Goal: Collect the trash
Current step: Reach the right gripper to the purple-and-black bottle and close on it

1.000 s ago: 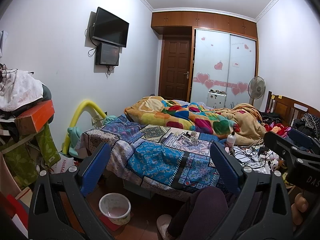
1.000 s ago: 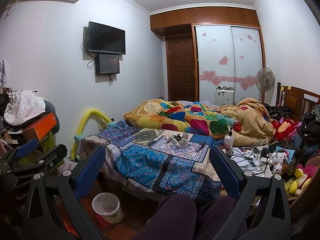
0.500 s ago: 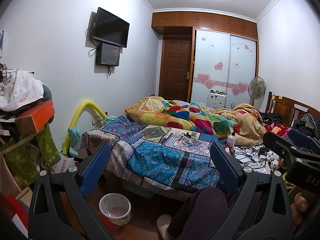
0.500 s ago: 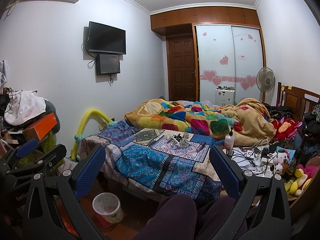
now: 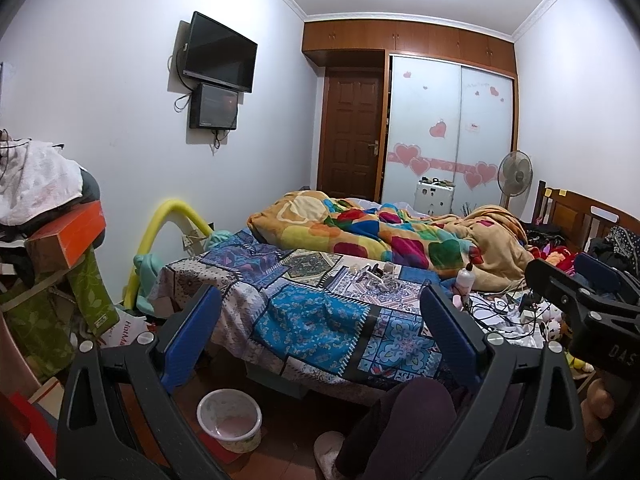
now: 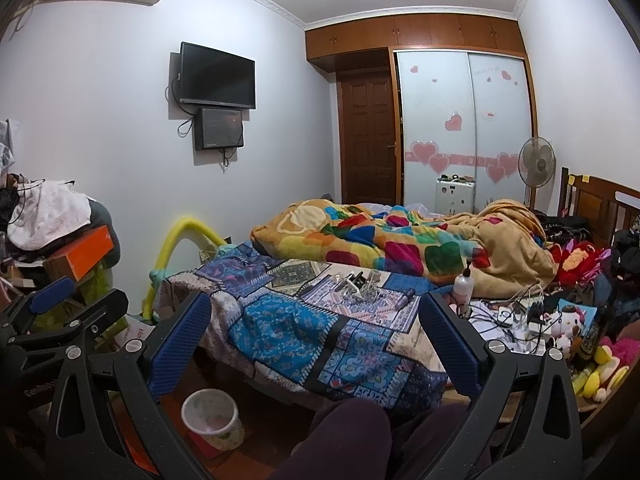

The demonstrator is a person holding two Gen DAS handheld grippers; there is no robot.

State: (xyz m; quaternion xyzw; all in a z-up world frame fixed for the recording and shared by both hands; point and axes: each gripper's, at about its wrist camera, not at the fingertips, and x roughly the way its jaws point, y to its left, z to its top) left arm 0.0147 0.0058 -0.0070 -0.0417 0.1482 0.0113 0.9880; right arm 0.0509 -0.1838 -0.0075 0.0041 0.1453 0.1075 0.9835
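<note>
A small white waste bin (image 5: 229, 419) stands on the floor at the foot of the bed; it also shows in the right wrist view (image 6: 212, 418). Small items (image 5: 378, 276) lie on the patchwork bedspread (image 5: 312, 312), seen too in the right wrist view (image 6: 358, 282); what they are is too small to tell. My left gripper (image 5: 320, 332) is open and empty, held in the air before the bed. My right gripper (image 6: 316, 340) is open and empty beside it. A white pump bottle (image 6: 463, 285) stands on the bed.
A colourful duvet (image 5: 384, 236) is heaped on the bed. Piled boxes and clothes (image 5: 52, 232) crowd the left. Cables and soft toys (image 6: 560, 320) clutter the right. My knee (image 6: 344, 436) sits low between the fingers. A fan (image 6: 537, 164) stands by the wardrobe.
</note>
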